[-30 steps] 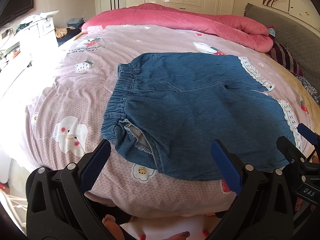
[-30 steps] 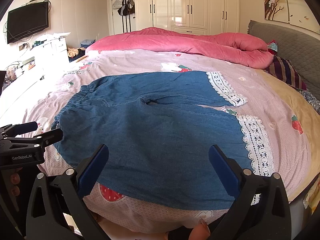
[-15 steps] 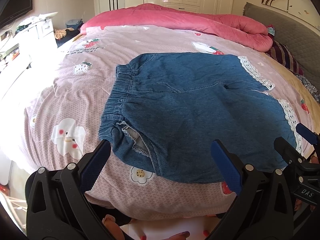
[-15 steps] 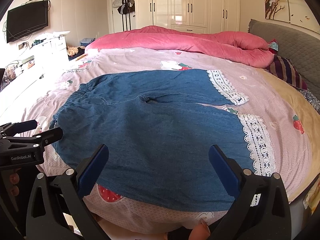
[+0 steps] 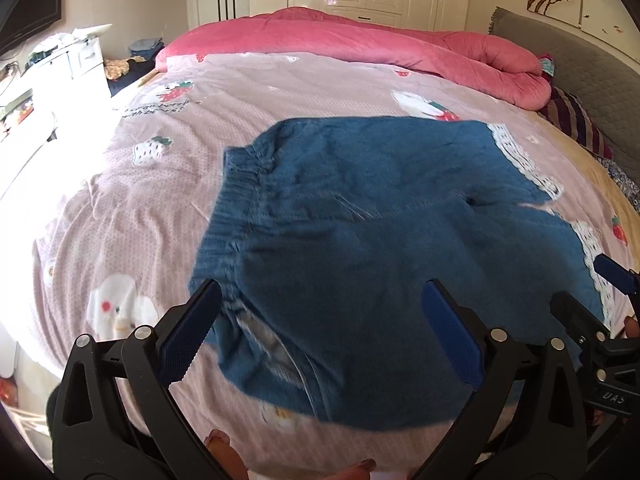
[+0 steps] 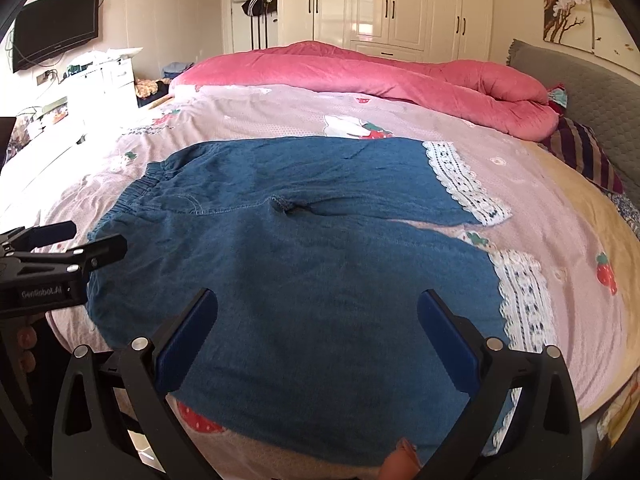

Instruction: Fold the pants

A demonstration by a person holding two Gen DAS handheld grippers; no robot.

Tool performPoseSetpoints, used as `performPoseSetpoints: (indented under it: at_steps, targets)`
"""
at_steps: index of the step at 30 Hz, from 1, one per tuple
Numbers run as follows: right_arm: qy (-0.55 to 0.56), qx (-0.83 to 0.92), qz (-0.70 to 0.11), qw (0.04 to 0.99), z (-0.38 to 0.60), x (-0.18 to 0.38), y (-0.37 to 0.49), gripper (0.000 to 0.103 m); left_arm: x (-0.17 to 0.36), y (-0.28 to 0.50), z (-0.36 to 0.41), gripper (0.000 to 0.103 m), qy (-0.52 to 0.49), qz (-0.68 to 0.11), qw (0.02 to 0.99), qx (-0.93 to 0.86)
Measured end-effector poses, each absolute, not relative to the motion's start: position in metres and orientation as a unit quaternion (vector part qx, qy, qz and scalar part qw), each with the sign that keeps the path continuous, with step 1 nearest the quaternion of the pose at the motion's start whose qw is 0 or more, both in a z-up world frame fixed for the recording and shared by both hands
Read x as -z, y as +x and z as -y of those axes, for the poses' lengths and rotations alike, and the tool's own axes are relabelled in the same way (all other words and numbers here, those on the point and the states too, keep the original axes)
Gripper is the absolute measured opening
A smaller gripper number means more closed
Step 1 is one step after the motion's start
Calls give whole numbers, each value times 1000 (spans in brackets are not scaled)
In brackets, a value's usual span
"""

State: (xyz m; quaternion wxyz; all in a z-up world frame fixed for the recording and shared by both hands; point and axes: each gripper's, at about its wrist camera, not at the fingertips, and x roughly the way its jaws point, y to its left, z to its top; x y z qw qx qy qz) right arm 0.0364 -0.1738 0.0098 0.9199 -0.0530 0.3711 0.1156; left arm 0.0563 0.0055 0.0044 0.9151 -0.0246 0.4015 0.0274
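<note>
Right wrist view shows us the denim pants (image 6: 304, 272) lying flat on the pink bedsheet (image 6: 280, 120) just ahead of our wide-spread right gripper (image 6: 318, 336), long axis crosswise: elastic waistband (image 6: 132, 196) left, lace-trimmed cuffs (image 6: 520, 300) right. Ahead of our left gripper (image 5: 320, 332), also spread wide and empty, the picture is motion-blurred, and our fingers (image 6: 452, 352) hide the nearest hem.

Black plastic tongs (image 5: 320, 328) with blue ridged pads (image 6: 188, 338), silver screws.
</note>
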Motion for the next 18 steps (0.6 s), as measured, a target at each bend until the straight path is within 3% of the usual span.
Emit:
performPoseSetpoints:
  at_steps: [18]
  targets:
    - [-94,-188,-419,883,156,-11,231,99,16,210,-101,94,-22,-455,889,-49]
